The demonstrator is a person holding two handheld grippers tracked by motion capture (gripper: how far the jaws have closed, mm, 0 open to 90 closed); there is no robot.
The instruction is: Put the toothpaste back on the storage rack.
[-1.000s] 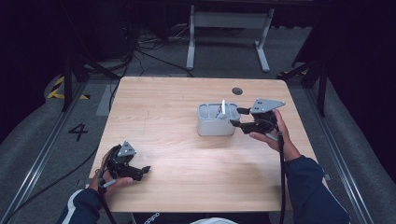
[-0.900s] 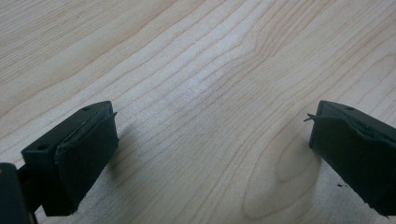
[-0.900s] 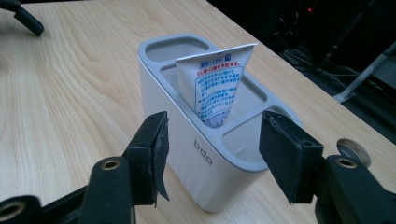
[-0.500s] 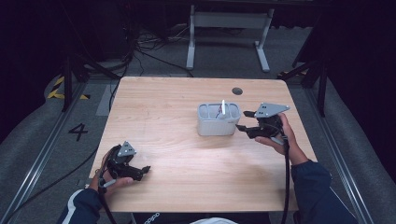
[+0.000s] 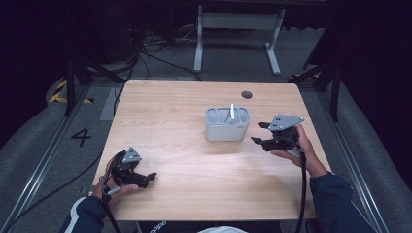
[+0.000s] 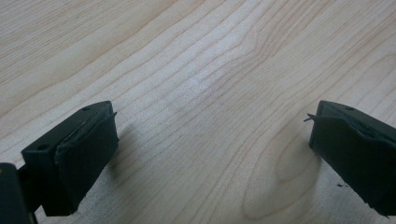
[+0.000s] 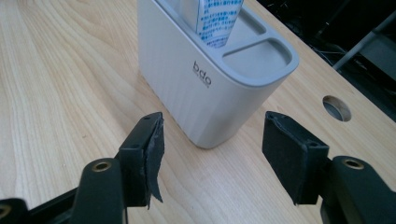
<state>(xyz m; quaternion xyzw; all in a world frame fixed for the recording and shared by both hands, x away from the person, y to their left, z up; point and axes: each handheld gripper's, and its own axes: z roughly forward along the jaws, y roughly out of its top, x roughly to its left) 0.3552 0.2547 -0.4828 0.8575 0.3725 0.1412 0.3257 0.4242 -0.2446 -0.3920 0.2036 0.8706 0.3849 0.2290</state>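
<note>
Two black jaws of our right gripper [image 5: 262, 133] stood apart with nothing between them, having just opened, just beside the grey ribbed plastic holder [image 5: 227, 125] on the pale wooden table [image 5: 184, 107]. Inside it stood a white printed tube [image 7: 218, 21]. Our left gripper [image 5: 145, 177] gaped wide over bare wood.
</note>
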